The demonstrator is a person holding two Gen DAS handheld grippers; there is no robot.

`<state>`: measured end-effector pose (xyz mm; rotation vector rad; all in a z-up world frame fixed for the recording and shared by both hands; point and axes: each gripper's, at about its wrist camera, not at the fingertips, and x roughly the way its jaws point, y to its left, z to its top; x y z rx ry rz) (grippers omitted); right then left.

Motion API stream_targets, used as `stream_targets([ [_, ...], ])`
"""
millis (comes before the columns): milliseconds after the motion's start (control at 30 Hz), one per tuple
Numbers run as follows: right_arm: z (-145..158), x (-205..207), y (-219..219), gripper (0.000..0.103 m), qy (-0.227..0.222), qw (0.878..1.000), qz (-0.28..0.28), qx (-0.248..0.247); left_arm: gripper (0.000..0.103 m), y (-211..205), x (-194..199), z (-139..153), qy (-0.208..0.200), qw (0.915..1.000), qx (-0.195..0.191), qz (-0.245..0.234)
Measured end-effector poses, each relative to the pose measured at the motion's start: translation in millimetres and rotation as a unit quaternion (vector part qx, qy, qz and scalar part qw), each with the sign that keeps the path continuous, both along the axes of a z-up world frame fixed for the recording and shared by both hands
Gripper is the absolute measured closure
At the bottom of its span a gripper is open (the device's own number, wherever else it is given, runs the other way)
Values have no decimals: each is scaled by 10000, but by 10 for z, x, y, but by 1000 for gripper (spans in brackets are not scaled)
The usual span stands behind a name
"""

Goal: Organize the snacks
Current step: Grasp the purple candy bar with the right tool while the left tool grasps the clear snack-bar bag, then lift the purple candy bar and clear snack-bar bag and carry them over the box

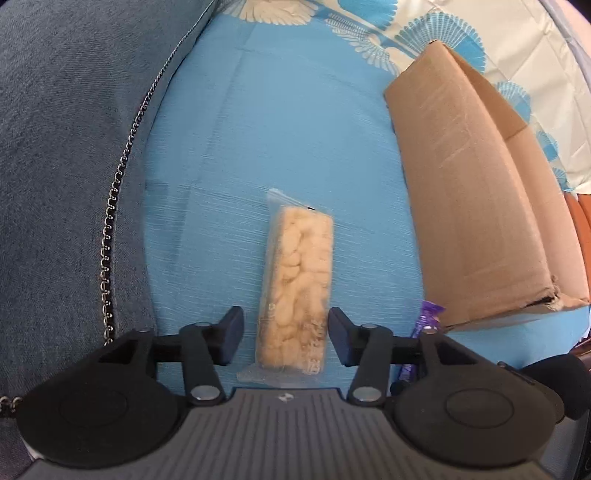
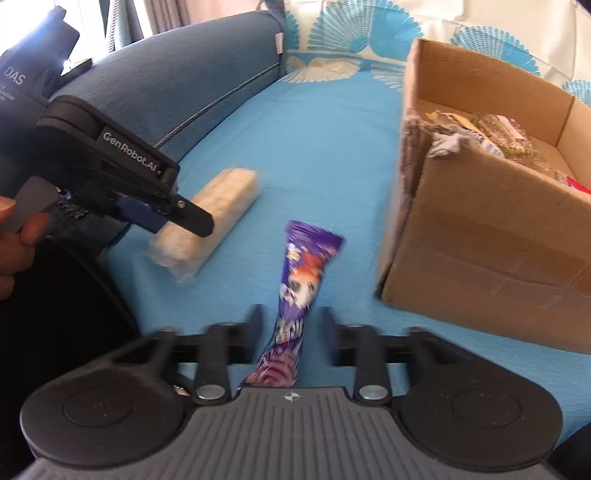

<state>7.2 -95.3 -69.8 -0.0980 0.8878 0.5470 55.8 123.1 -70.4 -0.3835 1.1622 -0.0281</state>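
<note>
A blue bed sheet point(image 1: 288, 122) is spread flat, and a band of white with blue fan motifs point(image 2: 373, 33) is seen along its far edge. A dark blue fabric cushion point(image 1: 70, 147) is set against the sheet's left side, edged with a line of stitching point(image 1: 110, 229). Curtains point(image 2: 125, 18) are glimpsed behind the cushion.

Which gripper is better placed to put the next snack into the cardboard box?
Probably the right gripper: its open jaws straddle the purple packet, right beside the cardboard box. The left gripper straddles the peanut bar, farther away.
</note>
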Motion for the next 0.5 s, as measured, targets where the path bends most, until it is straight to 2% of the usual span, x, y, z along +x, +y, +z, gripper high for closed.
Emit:
stream_targets([
  [133, -24, 44, -21, 55, 86, 9996, -107, 238, 46, -102, 88, -15, -54, 9998, 153, -92],
  [267, -91, 45, 31, 57, -12, 10000, 13, 50, 43, -153, 145, -32, -44, 9996, 202, -207],
  [300, -94, 33, 40, 60, -63, 10000, 24, 8, 43, -154, 151, -35, -44, 9996, 184, -204],
  [367, -96, 17, 55, 79, -163, 9998, 59, -118, 43, -148, 161, -39, -53, 9997, 159, -186],
  [467, -80, -5, 51, 89, -270, 9995, 84, -169, 43, -168, 178, -41, -55, 9996, 198, -203],
  [500, -67, -13, 41, 89, -342, 9993, 72, -160, 44, -155, 162, -46, -68, 9995, 233, -211],
])
